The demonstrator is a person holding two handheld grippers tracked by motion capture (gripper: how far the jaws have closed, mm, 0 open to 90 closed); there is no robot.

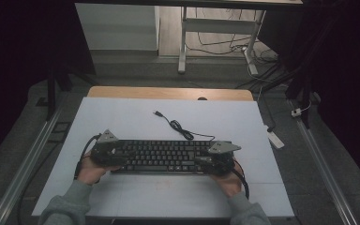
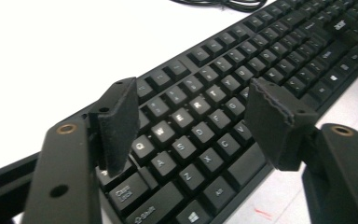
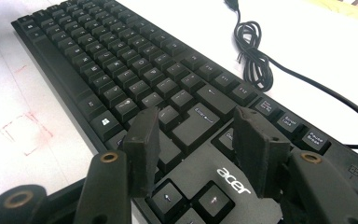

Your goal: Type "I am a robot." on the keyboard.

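A black Acer keyboard (image 1: 164,157) lies across the white table top (image 1: 122,117), near the front. Its cable (image 1: 178,125) runs back in a loose coil to a USB plug (image 1: 158,113). My left gripper (image 1: 121,157) hangs open over the keyboard's left end; in the left gripper view its jaws (image 2: 193,107) stand wide apart above the letter keys (image 2: 182,119). My right gripper (image 1: 202,161) is open over the right end, its jaws (image 3: 196,126) apart above the arrow keys and the Acer logo (image 3: 233,179). Neither pair of jaws holds anything.
A faint red square mark (image 3: 25,133) is drawn on the white top in front of the keyboard. The coiled cable (image 3: 251,51) lies behind the right end. A power strip (image 1: 275,138) lies on the floor at the right, and a desk frame (image 1: 183,42) stands beyond the table.
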